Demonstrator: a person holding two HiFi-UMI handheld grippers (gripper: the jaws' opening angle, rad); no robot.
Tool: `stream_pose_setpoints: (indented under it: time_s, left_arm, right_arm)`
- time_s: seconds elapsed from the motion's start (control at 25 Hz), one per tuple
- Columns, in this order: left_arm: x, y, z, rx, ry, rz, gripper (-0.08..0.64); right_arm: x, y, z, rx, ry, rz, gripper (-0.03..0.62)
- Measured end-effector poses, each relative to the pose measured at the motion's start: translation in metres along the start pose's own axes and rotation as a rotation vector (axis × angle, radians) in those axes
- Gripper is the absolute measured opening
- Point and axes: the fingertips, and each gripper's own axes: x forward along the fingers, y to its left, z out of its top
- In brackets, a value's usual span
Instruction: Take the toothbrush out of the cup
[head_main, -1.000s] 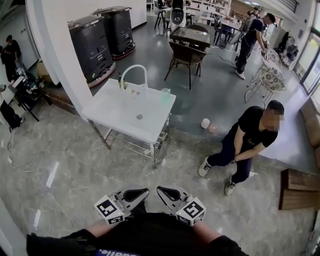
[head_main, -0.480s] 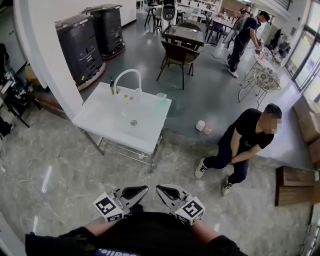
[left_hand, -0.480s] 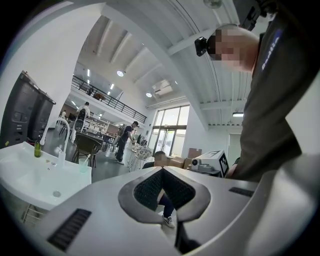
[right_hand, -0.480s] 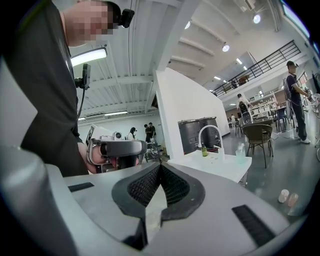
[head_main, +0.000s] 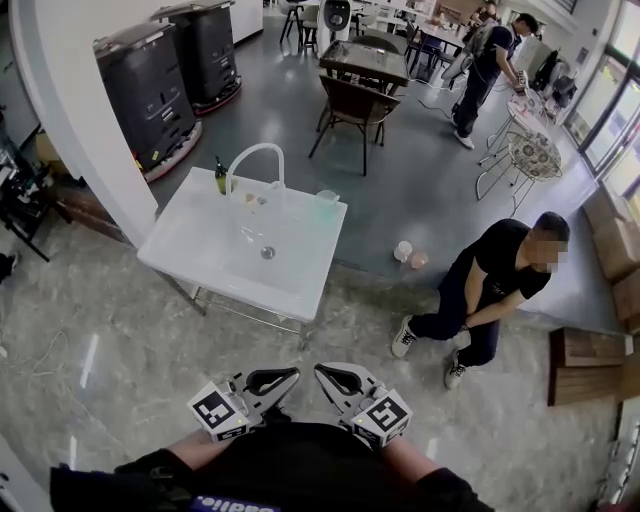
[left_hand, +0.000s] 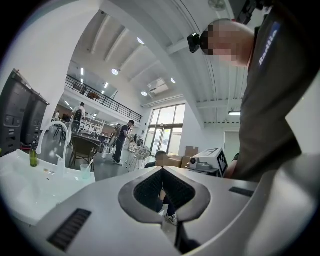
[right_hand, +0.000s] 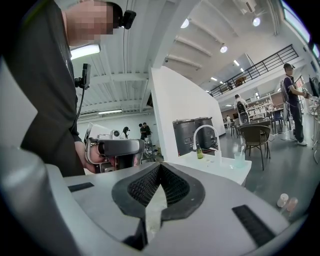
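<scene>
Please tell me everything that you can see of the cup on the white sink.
The cup is small, pale green and see-through; it looks like plastic. It stands upright at the far right corner of the white sink, to the right of the curved tap. A pale toothbrush leans inside it, with its top above the rim. Nothing else touches it.

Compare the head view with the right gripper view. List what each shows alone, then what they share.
Head view only: the crouching person in black, on the floor right of the sink table.
Right gripper view only: the right gripper seen along its own tongs, which are shut with nothing between them; the ceiling lights; and the upper balcony railing.
Both: the white sink table, its arched faucet, the green bottle, the cup at the table's far corner, the small cups on the floor and the left gripper.
</scene>
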Motion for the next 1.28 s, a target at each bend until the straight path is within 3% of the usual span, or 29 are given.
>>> stream_pose_setpoints:
  time_s: [0.4, 0.64, 0.76, 1.28]
  left_arm:
    - [-0.015, 0.054, 0.004, 0.015, 0.008, -0.040, 0.009]
    - [-0.025, 0.073, 0.029, 0.021, -0.051, -0.085, 0.009]
    - [-0.029, 0.081, 0.030, 0.020, -0.037, -0.098, 0.009]
    - [-0.014, 0.104, 0.027, -0.005, -0.022, -0.023, 0.009]
  right_arm:
    - [0.053, -0.019, 0.011, 0.000, 0.009, -0.038, 0.011]
    - [0.079, -0.018, 0.023, 0.001, 0.010, -0.062, 0.011]
    - [0.085, -0.020, 0.026, 0.002, 0.010, -0.079, 0.011]
    - [0.094, -0.057, 0.030, 0.016, 0.009, -0.066, 0.011]
